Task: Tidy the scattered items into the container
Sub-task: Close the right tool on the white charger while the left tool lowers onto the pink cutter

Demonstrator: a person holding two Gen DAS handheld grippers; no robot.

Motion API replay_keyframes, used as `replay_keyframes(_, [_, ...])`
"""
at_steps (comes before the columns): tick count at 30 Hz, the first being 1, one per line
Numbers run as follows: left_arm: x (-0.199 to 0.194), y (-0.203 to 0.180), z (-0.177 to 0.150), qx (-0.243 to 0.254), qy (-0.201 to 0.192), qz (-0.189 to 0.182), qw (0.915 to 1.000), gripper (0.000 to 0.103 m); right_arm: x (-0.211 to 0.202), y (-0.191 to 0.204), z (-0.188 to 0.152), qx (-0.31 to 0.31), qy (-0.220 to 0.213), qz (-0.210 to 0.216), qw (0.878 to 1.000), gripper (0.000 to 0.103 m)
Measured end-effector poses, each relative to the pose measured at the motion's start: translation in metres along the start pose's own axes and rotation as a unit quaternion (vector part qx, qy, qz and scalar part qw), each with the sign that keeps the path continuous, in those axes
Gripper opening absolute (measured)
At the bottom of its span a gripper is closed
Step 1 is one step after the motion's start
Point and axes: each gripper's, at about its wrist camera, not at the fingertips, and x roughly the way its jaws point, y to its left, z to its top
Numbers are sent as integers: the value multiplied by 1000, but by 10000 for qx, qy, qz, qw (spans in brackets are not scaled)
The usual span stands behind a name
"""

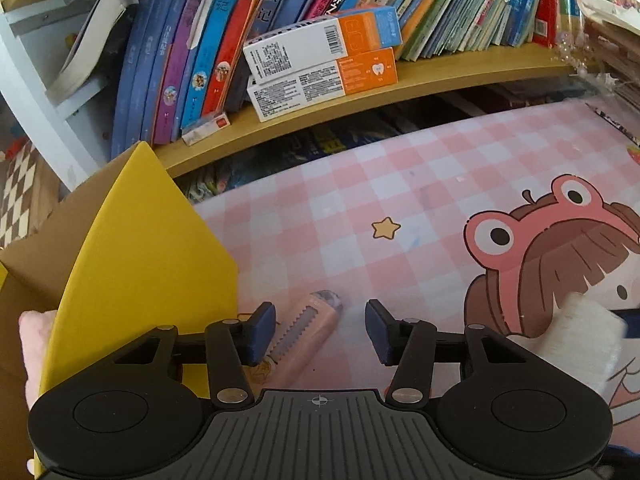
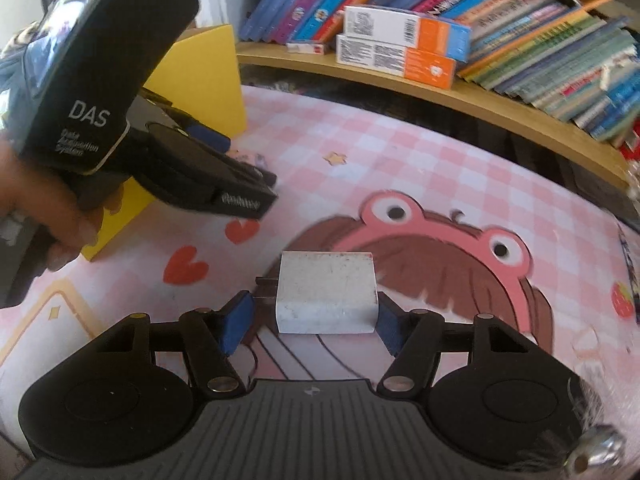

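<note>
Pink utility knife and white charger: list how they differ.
The pink utility knife is long and slim; the white charger is a squat block. The knife has a toothed slider strip; the charger has two metal prongs on its side. Both lie on the checked mat.

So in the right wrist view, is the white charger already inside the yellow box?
No, the white charger lies on the pink checked mat, between the right hand-held gripper's fingers, apart from the yellow box.

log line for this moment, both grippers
left gripper: open over pink utility knife | right gripper: around white charger | yellow box: beside
</note>
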Motion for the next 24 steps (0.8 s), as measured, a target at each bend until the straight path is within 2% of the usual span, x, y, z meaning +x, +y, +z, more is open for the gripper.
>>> replay_keyframes(2, [0, 2, 1, -87, 58, -58, 9999, 45, -7, -2, -5, 67, 17, -62, 10000, 62])
replay_keyframes(5, [-5, 7, 0, -335, 141, -261, 9990, 45, -18, -5, -11, 162, -5, -157, 9997, 62])
replay_keyframes(10, [-23, 7, -11, -450, 214, -837, 9952, 44, -32, -13, -20, 363, -39, -348, 9987, 62])
replay_keyframes(15, [-44, -4, -23, -471, 253, -1539, 9866, 35, -38, -19, -28, 490, 44, -524, 9974, 62])
replay_keyframes(21, [-53, -12, -27, -222, 246, -1728, 9844, 36, -43, -18, -31, 492, 70, -555, 9972, 63])
replay_keyframes(24, [-61, -14, -29, 61, 122, -1653, 9861, 39, -45, -16, -32, 491, 72, -555, 9972, 62])
